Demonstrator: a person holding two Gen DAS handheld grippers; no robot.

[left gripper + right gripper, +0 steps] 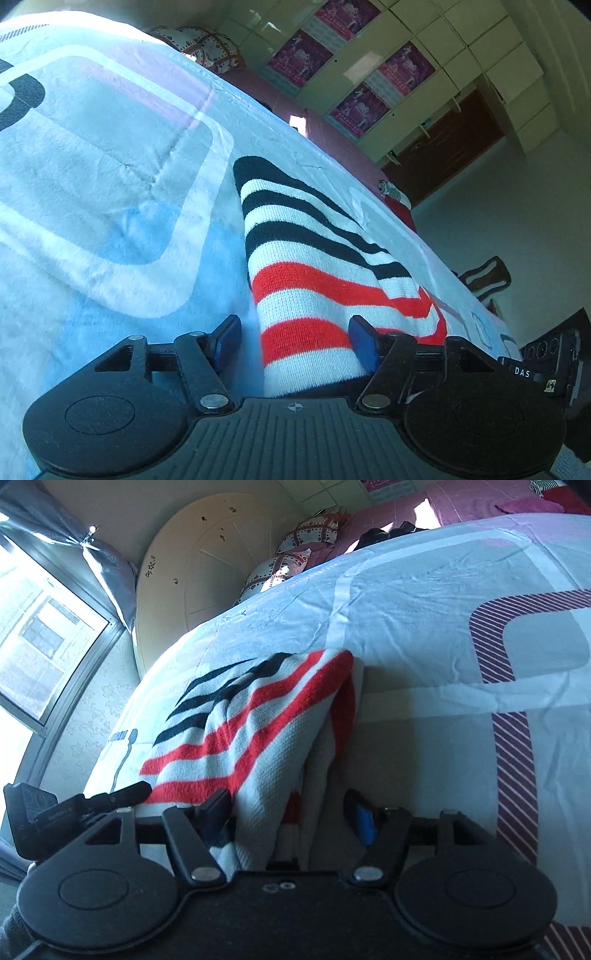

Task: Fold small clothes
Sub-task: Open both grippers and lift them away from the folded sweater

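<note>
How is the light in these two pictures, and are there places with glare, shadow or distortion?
Left wrist view: sunlight washes out the bedsheet at upper left; the striped garment is sharp; fisheye bends the wall cabinets. Right wrist view: the window is overexposed; the striped garment casts a dark shadow on the sheet beside the right gripper; the bed edge curves strongly.

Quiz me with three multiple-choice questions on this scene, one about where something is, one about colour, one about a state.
1. Where does the striped garment lie?
A on the bedspread
B on a chair
C on the floor

2. Which stripe colours does it have?
A green, yellow
B black, red, white
C blue, orange

3. How is the left gripper?
A shut, empty
B open around the garment's end
C out of view

Answers: 1 A, bedspread shows all around it; 2 B, those bands are visible; 3 B, both fingers stand apart, fabric between.
</note>
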